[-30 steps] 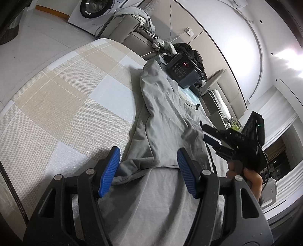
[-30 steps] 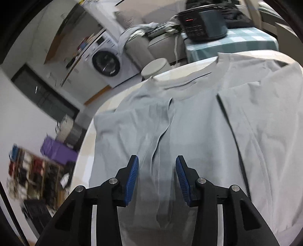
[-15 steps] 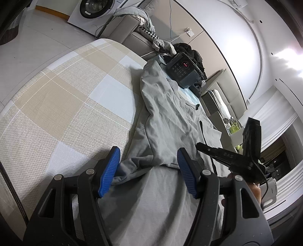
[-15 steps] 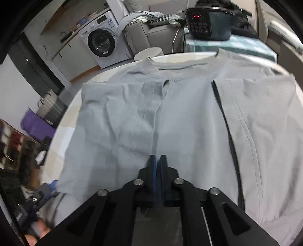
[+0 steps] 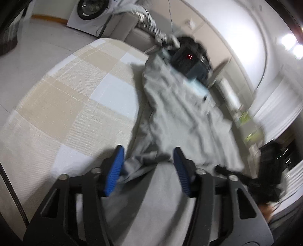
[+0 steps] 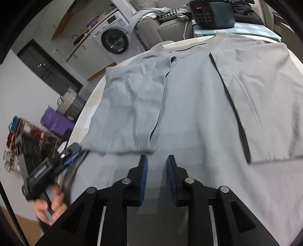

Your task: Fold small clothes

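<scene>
Left hand [image 6: 51,200]: curled round the handle of my left tool, low at the left edge of the surface, seen from the right wrist.
Left tool [image 5: 149,168]: angled down at the near left part of the shirt; its two blue pads stand partly apart and have just been closing in; a bunched ridge of cloth lies between them, against the left pad, but the blur keeps me from telling whether it is gripped.
Shirt [image 6: 195,106]: one grey T-shirt, spread on the checked surface [image 5: 62,106], collar at the far side; both side panels are folded in over the middle, so I count two flaps, left and right, with a bare strip of shirt between.
Right tool [image 6: 156,177]: tipped down over the near middle of the shirt, just in front of the left flap's lower hem; its pads stand a narrow gap apart, having just been opening, and nothing is between them.
Right hand: only a blurred sliver shows under the dark tool body at the right edge of the left wrist view.
Background: one washing machine [image 6: 113,40], one dark cooker [image 6: 212,11] beyond the collar.
</scene>
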`<state>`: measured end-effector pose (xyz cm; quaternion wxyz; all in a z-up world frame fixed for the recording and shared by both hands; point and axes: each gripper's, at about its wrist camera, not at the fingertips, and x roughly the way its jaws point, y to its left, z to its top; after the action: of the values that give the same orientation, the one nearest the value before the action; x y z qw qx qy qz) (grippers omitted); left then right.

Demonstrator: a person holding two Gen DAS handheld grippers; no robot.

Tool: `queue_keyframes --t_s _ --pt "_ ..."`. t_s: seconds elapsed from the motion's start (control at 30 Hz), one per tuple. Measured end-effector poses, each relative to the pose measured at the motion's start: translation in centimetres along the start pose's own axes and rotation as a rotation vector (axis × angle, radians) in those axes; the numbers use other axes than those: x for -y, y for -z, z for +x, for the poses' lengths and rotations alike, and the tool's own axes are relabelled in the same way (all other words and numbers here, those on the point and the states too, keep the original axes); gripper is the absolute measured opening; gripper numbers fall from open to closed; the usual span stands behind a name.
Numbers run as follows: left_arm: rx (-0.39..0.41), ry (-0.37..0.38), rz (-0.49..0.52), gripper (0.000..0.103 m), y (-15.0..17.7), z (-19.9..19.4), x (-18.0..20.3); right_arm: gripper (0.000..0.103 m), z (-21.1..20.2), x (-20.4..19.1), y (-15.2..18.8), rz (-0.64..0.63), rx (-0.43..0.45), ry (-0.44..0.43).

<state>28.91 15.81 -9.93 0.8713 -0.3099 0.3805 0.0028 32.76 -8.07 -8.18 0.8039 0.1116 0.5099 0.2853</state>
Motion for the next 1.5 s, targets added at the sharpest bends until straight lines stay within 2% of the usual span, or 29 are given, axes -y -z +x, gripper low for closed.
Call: queue_keyframes --t_s 0.07,0.1,0.23,0.3,0.37,0.47,0.6,0.83,0.93,0.97,1.07,1.13,1.23,1.37,1.47,1.5 --pt "-0.084 0.005 0.004 0.048 0.0 -0.4 0.3 0.028 -0.8 -0.1 1.1 -0.043 -0.006 0.027" --pt "-0.094 -0.005 0.012 0.048 0.0 -0.7 0.3 0.03 -1.0 -0.2 1.6 -0.057 -0.004 0.035" --pt "-0.131 -0.149 0.173 0.047 0.2 -0.1 2.0 0.032 -2.1 -0.2 3.7 -0.087 -0.003 0.035" --pt "-0.145 -0.224 0.258 0.039 0.5 0.4 2.9 0.034 -2.5 -0.3 4.2 -0.095 -0.009 0.041" --pt "-0.152 -0.309 0.337 0.012 0.7 0.9 3.7 0.034 -3.0 -0.2 4.7 -0.111 -0.012 0.06" --pt "-0.118 -0.327 0.335 0.006 -0.1 0.6 3.1 0.035 -3.7 0.5 5.4 -0.12 -0.014 0.076" --pt "-0.103 -0.262 0.177 0.006 -1.3 -0.1 -0.1 0.038 -5.0 2.0 6.3 -0.11 0.005 0.086" --pt "-0.079 -0.266 0.138 0.007 -0.9 -2.3 -0.4 0.041 -6.2 3.7 6.8 -0.079 0.02 0.115" --pt "-0.054 -0.283 0.157 0.012 -0.5 -3.6 0.0 0.041 -6.4 3.8 6.9 -0.076 0.021 0.119" --pt "-0.044 -0.281 0.158 0.017 -0.6 -4.0 0.4 0.041 -6.4 3.8 6.7 -0.075 0.021 0.117" --pt "-0.017 -0.239 0.162 0.027 -0.2 -5.4 1.9 0.041 -5.9 3.5 6.2 -0.07 0.026 0.115" --pt "0.0 -0.18 0.176 0.032 -0.1 -5.3 3.6 0.041 -5.8 3.2 6.1 -0.071 0.027 0.118" --pt "0.004 -0.148 0.218 0.039 -0.5 -3.4 6.2 0.042 -5.4 2.5 6.1 -0.087 0.026 0.116" --pt "-0.039 -0.11 0.277 0.039 -0.9 1.9 9.4 0.042 -5.7 2.6 6.5 -0.094 0.022 0.112" --pt "-0.13 -0.23 0.383 0.04 0.0 6.1 10.5 0.042 -6.4 3.5 6.9 -0.085 0.024 0.118" --pt "-0.085 -0.241 0.438 0.044 0.6 6.0 11.0 0.043 -6.7 3.8 7.1 -0.082 0.026 0.121"
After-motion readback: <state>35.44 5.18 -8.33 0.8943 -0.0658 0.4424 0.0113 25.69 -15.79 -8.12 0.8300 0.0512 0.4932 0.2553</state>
